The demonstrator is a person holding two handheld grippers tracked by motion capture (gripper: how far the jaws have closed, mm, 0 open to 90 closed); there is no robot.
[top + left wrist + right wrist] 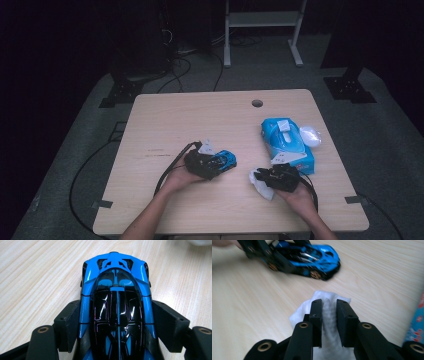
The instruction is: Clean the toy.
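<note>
The left hand-held gripper (223, 162) pinches the blue toy car (226, 159) across its flanks, nose pointing away from the hand, wheels at the table (165, 115). The white wipe (325, 315) lies just to the car's right, between the slightly parted jaws of the right hand-held gripper (260, 176); whether they grip it I cannot tell. The coming wipe likely means carrying the cloth leftward onto the car's side, along its long axis.

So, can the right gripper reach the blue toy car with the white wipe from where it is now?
Probably yes: bare table lies between the right gripper, with the white wipe, and the blue toy car, held in the left gripper.
</note>
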